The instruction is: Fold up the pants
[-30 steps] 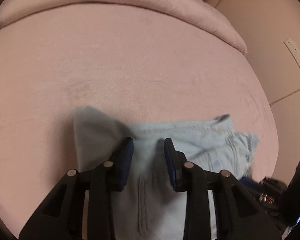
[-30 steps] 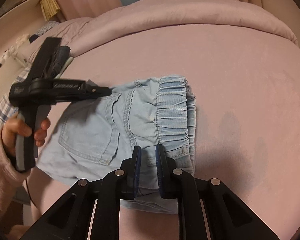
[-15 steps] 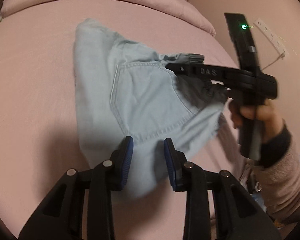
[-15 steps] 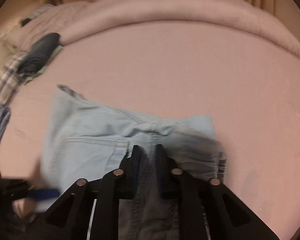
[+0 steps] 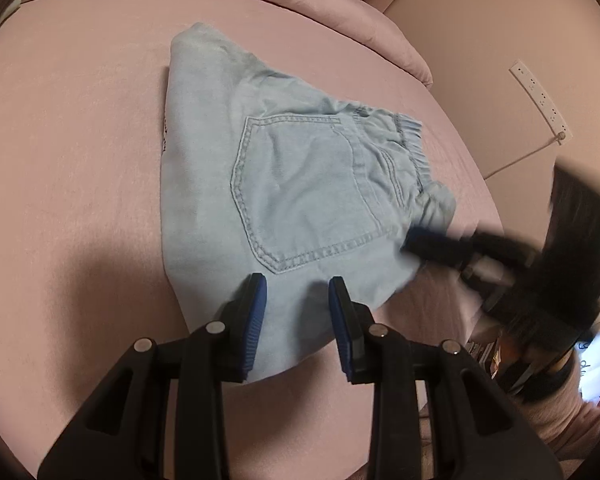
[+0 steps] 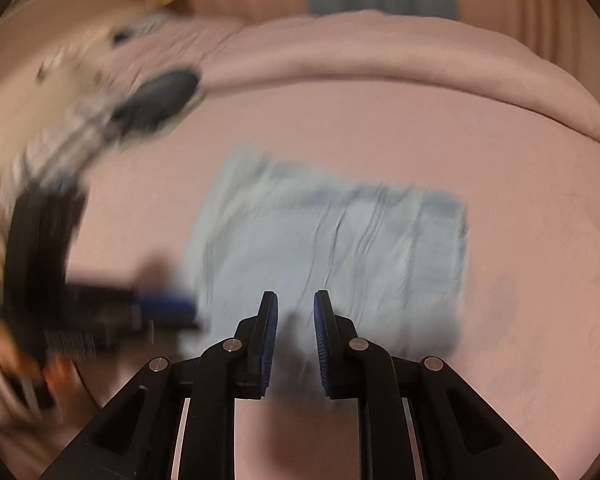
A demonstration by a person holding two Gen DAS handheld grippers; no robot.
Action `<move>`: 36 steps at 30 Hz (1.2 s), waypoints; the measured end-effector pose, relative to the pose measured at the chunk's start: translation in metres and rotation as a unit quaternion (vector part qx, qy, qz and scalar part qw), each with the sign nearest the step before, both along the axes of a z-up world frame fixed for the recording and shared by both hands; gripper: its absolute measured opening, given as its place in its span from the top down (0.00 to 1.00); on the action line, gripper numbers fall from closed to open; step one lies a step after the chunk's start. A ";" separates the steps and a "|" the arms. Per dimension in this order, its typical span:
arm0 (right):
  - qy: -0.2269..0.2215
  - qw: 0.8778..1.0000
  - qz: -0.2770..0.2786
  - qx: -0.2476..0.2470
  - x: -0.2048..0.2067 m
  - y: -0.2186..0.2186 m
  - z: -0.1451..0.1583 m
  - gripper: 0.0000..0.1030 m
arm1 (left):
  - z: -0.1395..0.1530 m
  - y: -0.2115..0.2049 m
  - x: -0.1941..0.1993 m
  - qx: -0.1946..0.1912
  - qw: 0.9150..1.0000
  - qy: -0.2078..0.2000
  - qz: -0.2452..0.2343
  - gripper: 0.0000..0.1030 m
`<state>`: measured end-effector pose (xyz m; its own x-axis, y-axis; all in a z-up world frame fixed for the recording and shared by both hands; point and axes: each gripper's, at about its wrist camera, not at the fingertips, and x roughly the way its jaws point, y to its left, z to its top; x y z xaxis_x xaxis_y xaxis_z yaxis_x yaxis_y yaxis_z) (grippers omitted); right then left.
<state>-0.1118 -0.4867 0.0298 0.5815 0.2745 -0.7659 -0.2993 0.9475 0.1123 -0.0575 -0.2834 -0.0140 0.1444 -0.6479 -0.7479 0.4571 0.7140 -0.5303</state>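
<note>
Pants (image 5: 300, 184): light blue denim, folded into a compact bundle, flat on the pink bed (image 5: 80, 160) toward its near edge. Back pocket (image 5: 304, 196) facing up, stitching outlined; gathered elastic waistband (image 5: 410, 148) on the right side in the left wrist view. Same bundle in the right wrist view (image 6: 332, 248), heavily blurred, seams barely legible.

Left gripper (image 5: 296, 312): jaws parted to a narrow gap, blue pads on either side of the near hem of the pants; cloth showing between them, no pinch visible, pads not pressing. Seen from the right wrist view as a dark blurred shape at the left (image 6: 164, 308), tip just at the bundle's left edge.

Right gripper (image 6: 296, 328): jaws narrowly apart, having just been opening; nothing gripped, only the near edge of the pants and bed behind the gap. In the left wrist view (image 5: 428, 246), a motion-smeared dark bar with blue tip, lying at the lower right corner of the bundle; contact not determinable through blur.

Rolled pink duvet (image 5: 260, 4) along the far side of the bed. White power strip (image 5: 540, 104) on the wall at right. Dark bundle (image 6: 156, 100) at the bed's far left, blurred.
</note>
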 end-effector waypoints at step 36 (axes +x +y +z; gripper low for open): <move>-0.007 0.997 -0.033 0.066 -0.007 -0.020 -0.016 0.81 | 0.011 0.022 0.009 -0.043 0.996 0.033 0.065 0.63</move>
